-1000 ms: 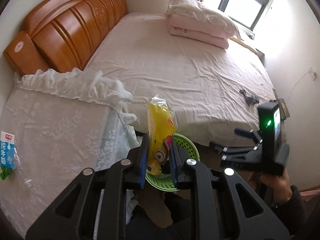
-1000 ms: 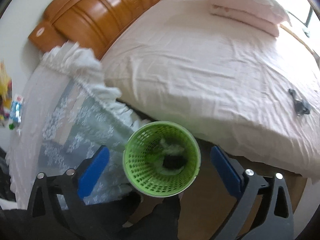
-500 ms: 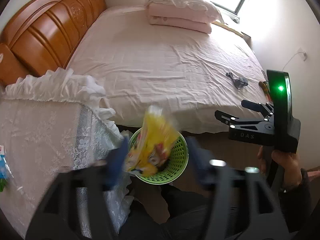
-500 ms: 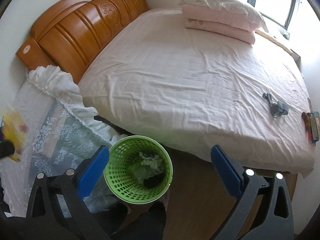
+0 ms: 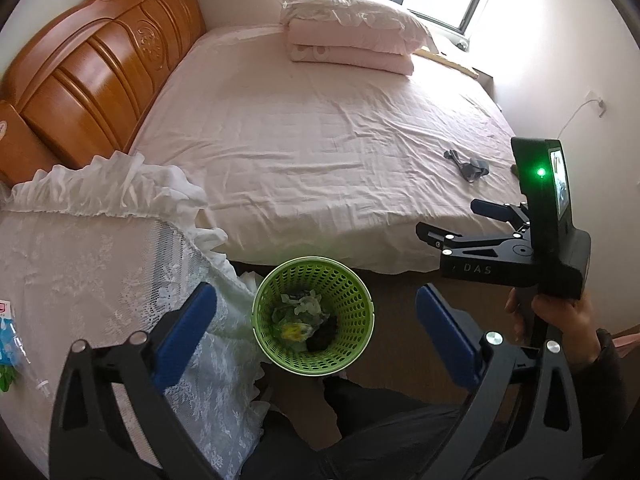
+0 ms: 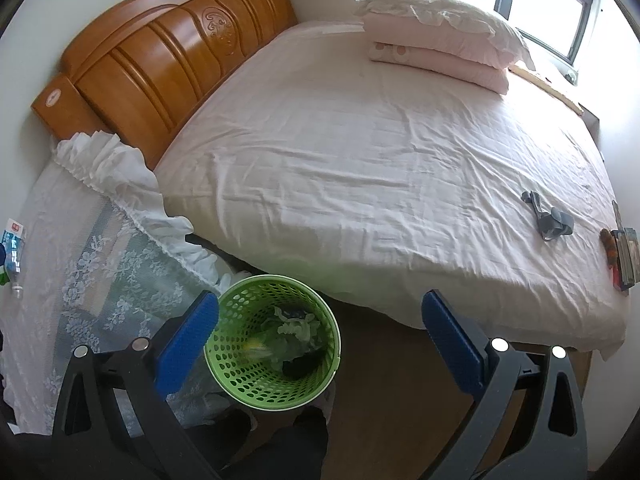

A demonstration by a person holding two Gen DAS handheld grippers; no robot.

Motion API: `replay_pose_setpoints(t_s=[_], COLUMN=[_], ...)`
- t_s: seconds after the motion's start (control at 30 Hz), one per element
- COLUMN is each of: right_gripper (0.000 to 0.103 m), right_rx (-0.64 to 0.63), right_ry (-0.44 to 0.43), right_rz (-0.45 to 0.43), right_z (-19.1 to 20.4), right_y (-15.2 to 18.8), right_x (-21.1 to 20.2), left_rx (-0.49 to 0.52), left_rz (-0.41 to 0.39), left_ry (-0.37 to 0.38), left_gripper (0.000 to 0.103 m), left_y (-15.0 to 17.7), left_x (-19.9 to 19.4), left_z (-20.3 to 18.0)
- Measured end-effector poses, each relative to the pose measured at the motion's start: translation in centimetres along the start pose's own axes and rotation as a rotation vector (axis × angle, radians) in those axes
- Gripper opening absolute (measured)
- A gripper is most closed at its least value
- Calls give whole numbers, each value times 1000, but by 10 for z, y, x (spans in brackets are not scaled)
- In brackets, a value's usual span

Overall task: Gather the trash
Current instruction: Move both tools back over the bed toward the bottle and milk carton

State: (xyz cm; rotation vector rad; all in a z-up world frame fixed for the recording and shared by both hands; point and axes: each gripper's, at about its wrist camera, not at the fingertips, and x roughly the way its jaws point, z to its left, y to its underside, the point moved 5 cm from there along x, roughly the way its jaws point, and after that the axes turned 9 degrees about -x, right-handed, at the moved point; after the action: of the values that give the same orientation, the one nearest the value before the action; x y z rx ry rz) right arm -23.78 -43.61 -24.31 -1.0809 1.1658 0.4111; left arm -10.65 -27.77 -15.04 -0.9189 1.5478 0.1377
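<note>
**Yellow wrapper lies in the green basket**

Down low, the left gripper [image 5: 316,332] is opening its blue pads [image 5: 186,334] wide, and nothing is between them. Right below it stands the round green plastic basket with holes [image 5: 352,304] on the brown floor. At the basket's bottom lies the yellow snack wrapper [image 5: 294,330] with pale crumpled scraps and something dark.

The right gripper [image 6: 320,342] has its blue pads far apart too and holds nothing. A hand [image 5: 560,320] holds it by the handle.

Beside the basket hangs a white lace cloth with a frilly edge [image 5: 120,264]. At its left edge lies a small blue and white milk carton [image 6: 14,240].

Farther back is the big bed with a pink sheet [image 5: 320,140]. A small grey cloth [image 6: 550,220] lies on it. Folded pink blankets and a white pillow [image 5: 352,28] sit by the window, next to the brown wooden headboard [image 5: 96,76].
</note>
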Motion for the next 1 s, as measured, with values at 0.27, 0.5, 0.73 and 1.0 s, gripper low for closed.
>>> replay_pose_setpoints(t_s=[0.27, 0.5, 0.73, 1.0], right_gripper=[101, 101, 101, 101], right_rx=[-34, -109, -271, -481], right_ry=[-6, -55, -172, -326], right_rz=[-8, -38, -108, -158], right_z=[15, 54, 138, 255], right_y=[-7, -31, -71, -101], right_x=[-2, -6, -20, -32], left_rx=[-44, -145, -302, -546], left_rz=[-20, -75, -187, -255], left_ry=[-29, -86, -276, -458], left_gripper=[95, 95, 95, 95], left_y=[-1, 1, 20, 71], left_x=[-8, -28, -75, -129], left_z=[13, 51, 130, 225])
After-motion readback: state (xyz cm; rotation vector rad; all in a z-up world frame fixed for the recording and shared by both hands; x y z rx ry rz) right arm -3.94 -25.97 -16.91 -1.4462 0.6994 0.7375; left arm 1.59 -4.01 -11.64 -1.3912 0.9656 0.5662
